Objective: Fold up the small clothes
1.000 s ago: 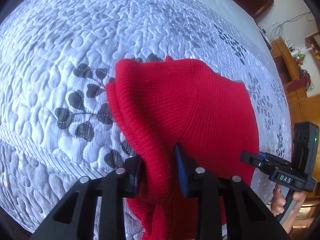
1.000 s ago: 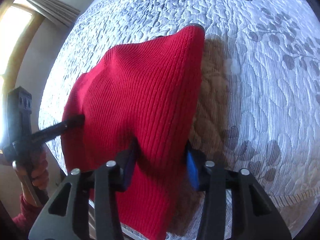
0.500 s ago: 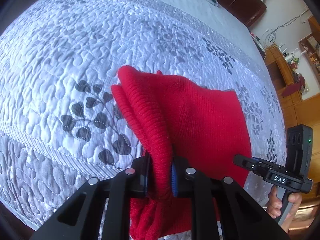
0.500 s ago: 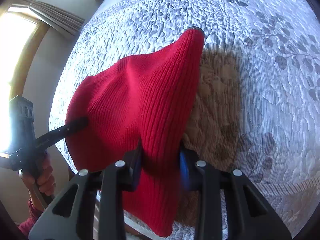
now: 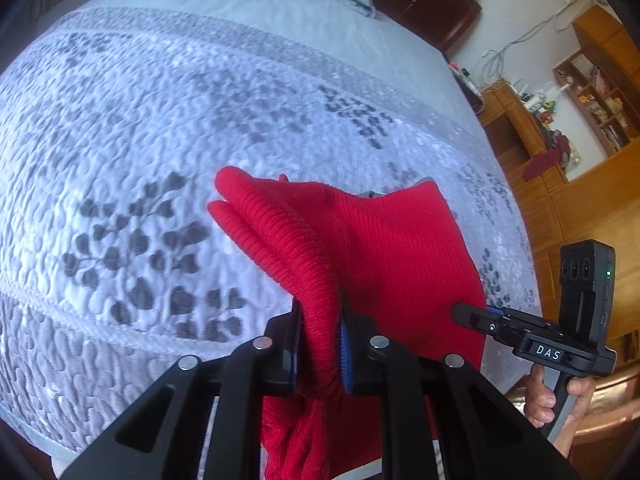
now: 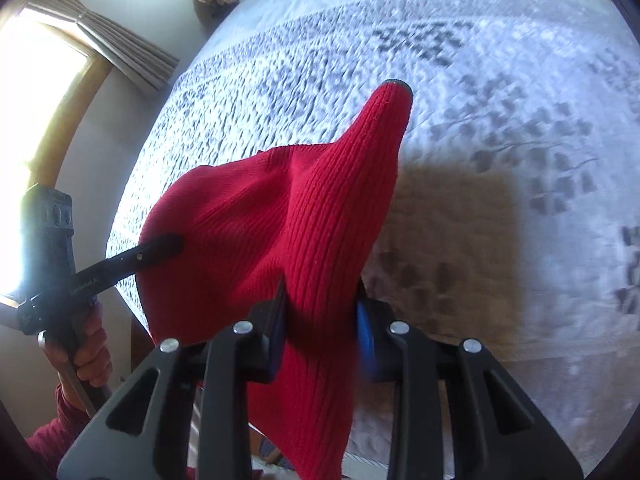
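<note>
**Red knit off the bed, both clamps on**

Left gripper [image 5: 320, 344] is clamped tight on a bunched ribbed edge of the red knit garment [image 5: 384, 256], and the right gripper [image 6: 322, 312] pinches another thick fold of it. So the garment hangs stretched between the two, above the near edge of the quilted bed [image 5: 160, 128], with one pointed end reaching out over the quilt and its shadow on the bed underneath.

Looks to me like the lift-and-spread step before any real fold. Next move probably means carrying it out over the bed, laying it flat with the edges even, and not letting the heavy knit slip out.
</note>
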A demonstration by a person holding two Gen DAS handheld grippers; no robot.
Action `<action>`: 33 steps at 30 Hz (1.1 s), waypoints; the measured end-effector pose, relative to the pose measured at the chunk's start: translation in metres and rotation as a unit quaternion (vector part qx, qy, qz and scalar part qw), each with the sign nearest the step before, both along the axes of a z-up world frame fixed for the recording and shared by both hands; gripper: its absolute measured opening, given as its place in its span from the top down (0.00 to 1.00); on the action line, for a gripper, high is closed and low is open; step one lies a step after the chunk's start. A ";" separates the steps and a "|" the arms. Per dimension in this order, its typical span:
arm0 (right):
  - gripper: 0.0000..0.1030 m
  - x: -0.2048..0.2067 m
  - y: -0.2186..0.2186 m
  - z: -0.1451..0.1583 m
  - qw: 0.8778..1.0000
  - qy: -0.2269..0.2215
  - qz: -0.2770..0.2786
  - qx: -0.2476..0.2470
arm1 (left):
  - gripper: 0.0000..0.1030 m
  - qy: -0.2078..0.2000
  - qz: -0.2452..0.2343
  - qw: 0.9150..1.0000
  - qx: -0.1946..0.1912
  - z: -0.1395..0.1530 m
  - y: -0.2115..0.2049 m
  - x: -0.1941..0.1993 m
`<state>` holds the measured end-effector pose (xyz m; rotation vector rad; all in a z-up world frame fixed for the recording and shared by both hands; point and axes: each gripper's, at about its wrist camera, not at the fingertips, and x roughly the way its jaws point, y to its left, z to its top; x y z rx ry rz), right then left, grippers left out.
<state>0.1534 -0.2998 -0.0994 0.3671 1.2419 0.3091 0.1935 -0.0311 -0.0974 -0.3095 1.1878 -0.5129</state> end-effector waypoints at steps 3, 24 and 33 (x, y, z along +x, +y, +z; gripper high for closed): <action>0.73 -0.001 -0.026 0.016 1.000 -0.013 -0.010 -0.023 | 0.86 -0.012 -0.012 1.000 -0.006 0.013 -0.032 0.003; 0.72 0.056 -0.156 -0.079 0.996 0.024 -0.063 -0.051 | 0.86 0.009 -0.001 0.998 0.069 -0.066 -0.156 0.068; 0.55 0.039 -0.170 -0.094 0.996 0.024 -0.079 -0.021 | 0.82 -0.010 -0.021 0.989 0.146 -0.101 -0.172 0.056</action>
